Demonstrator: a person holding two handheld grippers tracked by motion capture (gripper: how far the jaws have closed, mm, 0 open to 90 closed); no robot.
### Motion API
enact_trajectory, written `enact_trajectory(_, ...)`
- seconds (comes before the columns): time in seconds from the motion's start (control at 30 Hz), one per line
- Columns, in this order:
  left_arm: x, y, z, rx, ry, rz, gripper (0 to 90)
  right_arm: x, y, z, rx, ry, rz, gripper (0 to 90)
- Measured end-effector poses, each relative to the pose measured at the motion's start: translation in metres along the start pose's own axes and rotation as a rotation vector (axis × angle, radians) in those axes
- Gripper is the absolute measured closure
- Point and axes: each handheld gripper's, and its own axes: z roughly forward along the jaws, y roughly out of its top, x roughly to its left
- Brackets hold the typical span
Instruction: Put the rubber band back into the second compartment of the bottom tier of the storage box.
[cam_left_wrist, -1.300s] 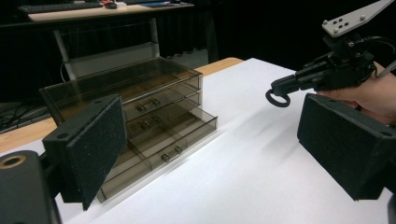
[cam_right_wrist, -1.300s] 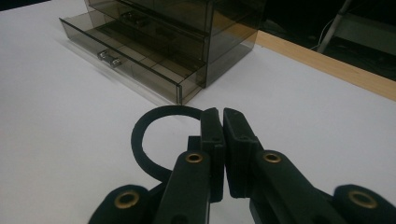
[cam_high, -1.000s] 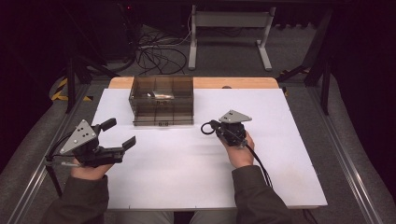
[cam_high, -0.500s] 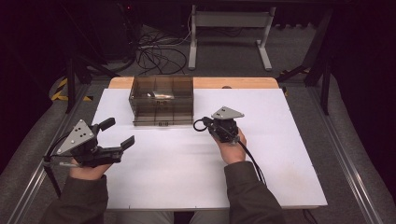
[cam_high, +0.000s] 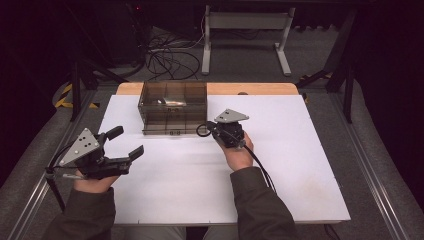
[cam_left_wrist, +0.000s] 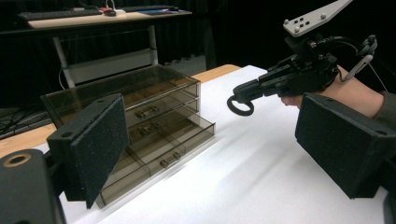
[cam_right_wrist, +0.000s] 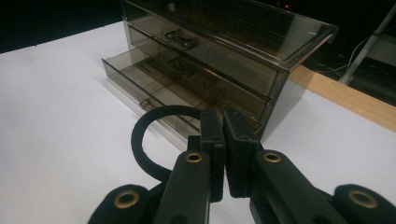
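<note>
R tongs (cam_right_wrist: 223, 140) – black ring (cam_right_wrist: 149, 140) pinched

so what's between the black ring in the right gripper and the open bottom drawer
Nothing: in the right gripper view, only bare white table lies between the black ring and the open bottom drawer.

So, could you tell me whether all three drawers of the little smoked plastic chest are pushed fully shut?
No, the bottom drawer of the chest is pulled out past the two above it, its front standing clear of theirs.
</note>
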Motion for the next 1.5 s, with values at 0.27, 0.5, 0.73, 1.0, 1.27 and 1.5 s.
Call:
enact_trajectory(0.27,0.001,0.001,-0.001,0.001,-0.005,0.002,10.5,0.006,0.007,0.012,0.004,0.016,-0.005,87.7)
enact_trajectory(0.5,0.002,0.001,-0.002,-0.001,-0.009,-0.002,10.5,0.011,0.013,0.023,0.001,0.036,-0.001,87.7)
enact_trajectory(0.73,0.002,0.001,-0.002,-0.001,-0.008,-0.011,10.1,0.018,0.02,0.034,-0.002,0.053,-0.007,87.7)
enact_trajectory(1.0,0.005,0.002,-0.006,-0.011,0.004,-0.026,8.5,0.024,0.025,0.046,0.002,0.069,-0.009,87.7)
enact_trajectory(1.27,0.006,0.002,-0.005,-0.001,-0.005,-0.022,7.6,0.025,0.022,0.057,0.002,0.08,0.019,87.7)
enact_trajectory(1.5,0.007,0.001,-0.005,-0.003,-0.004,-0.027,6.9,0.028,0.025,0.067,0.008,0.082,0.021,87.7)
